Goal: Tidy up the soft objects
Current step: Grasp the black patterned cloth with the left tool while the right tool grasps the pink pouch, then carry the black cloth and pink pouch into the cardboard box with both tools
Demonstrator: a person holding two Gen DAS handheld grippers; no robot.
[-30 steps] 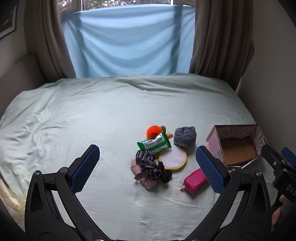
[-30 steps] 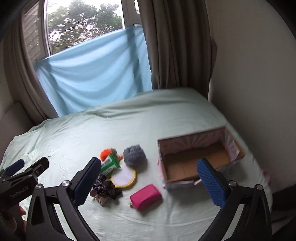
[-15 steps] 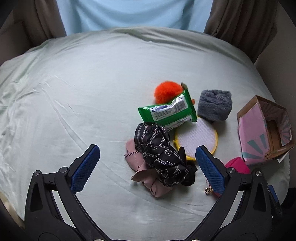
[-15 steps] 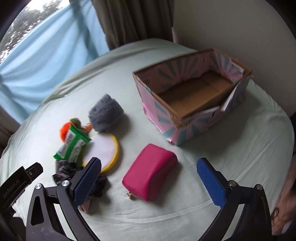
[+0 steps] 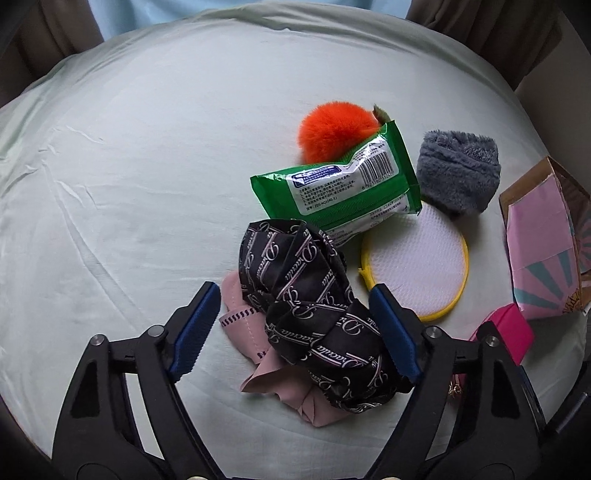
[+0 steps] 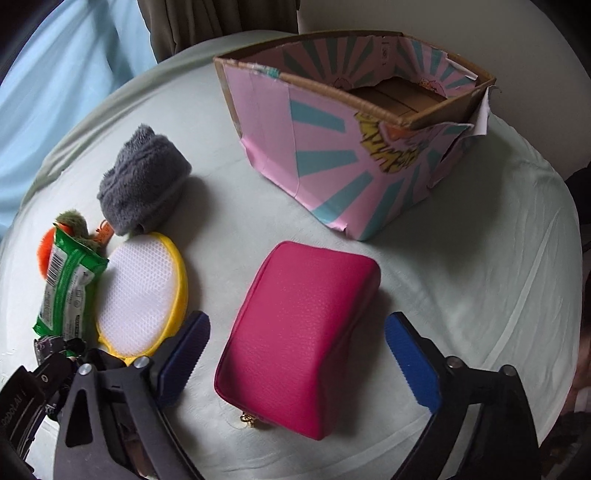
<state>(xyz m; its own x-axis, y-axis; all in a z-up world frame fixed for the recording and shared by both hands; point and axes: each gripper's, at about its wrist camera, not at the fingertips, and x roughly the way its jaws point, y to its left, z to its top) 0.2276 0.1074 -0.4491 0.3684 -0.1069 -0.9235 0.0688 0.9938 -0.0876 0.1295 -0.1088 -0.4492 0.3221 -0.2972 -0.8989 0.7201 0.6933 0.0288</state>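
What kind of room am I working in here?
Most likely a bedroom: the items lie on a bed under a wrinkled pale green sheet, brown curtains hang behind it, and a light blue cloth covers what seems to be a window.

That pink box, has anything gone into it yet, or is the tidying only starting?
Only starting. The box shows just bare cardboard inside. In hand: nothing, but the open left tongs straddle the black scarf and the open right tongs straddle the pouch. Pompom, wipes, grey cloth and mesh pad remain.
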